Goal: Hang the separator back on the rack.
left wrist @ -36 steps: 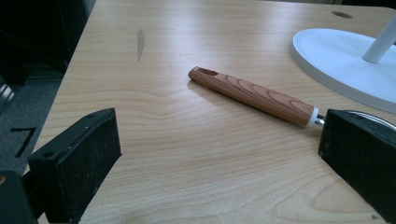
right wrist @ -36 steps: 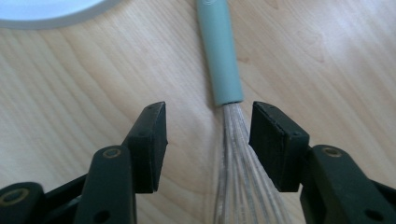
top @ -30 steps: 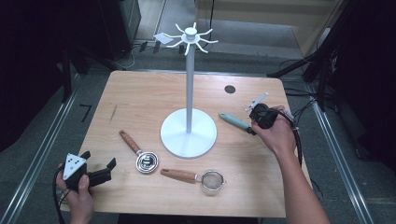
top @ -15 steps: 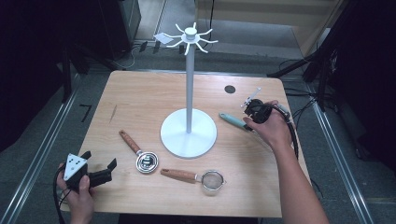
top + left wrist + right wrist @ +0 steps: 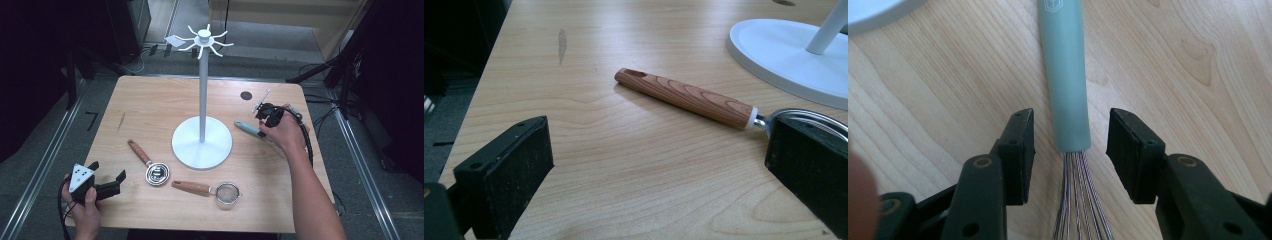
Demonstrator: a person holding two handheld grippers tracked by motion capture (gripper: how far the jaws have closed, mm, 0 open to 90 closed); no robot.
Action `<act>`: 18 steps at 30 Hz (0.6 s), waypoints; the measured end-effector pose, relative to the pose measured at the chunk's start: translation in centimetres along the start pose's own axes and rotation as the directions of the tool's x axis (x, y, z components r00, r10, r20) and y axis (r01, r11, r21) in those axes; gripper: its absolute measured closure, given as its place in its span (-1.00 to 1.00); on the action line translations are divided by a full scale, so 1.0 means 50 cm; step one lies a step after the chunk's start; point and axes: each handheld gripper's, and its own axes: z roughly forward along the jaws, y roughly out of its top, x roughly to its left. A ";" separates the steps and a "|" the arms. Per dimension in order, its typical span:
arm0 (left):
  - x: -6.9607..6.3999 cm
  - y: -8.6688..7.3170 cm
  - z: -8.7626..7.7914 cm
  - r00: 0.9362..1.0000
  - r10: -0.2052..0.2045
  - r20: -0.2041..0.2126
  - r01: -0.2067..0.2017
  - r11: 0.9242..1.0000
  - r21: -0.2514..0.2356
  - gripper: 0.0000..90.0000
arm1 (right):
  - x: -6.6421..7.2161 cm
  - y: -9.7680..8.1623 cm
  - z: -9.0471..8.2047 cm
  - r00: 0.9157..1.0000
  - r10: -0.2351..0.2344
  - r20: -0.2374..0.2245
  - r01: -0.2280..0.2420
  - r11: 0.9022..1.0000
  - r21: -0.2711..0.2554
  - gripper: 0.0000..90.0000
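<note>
The right tongs (image 5: 1070,150) hang over the whisk (image 5: 1064,75), one black jaw on each side of the grey-green handle right where the wires sprout, and the jaws have just been closing in on it. There's a gap on both sides, so they're released for now, nothing pinched. The whisk lies flat on the surface (image 5: 150,110), just right of the white hook stand (image 5: 202,145), handle tip aimed at its round base.

To do this well, I'd say keep the handle centred between the pads and squeeze on the solid handle, not down on the springy wires, which would slip. Sink a touch lower so the pads catch the full thickness, then clamp square across it.

Down at the near left edge the left tongs (image 5: 107,186) rest wide open on the wood, holding nothing, facing the wooden-handled measuring scoop (image 5: 689,97).

As for containers: the scoop's metal cup (image 5: 157,173) and the small mesh strainer (image 5: 228,193) both look empty.
</note>
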 end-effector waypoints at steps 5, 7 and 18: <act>0.002 0.000 -0.001 1.000 -0.005 0.006 0.005 1.000 -0.004 -1.00 | -0.008 0.005 0.019 1.000 -0.015 -0.010 0.016 0.999 0.030 0.27; 0.003 0.000 -0.001 1.000 -0.014 0.007 0.014 1.000 -0.005 -1.00 | -0.008 0.005 0.022 1.000 -0.027 -0.010 0.027 0.999 0.028 0.27; 0.004 0.000 0.000 1.000 -0.021 0.007 0.021 1.000 -0.006 -1.00 | -0.011 0.024 0.059 0.997 -0.069 -0.042 0.073 0.993 0.096 0.50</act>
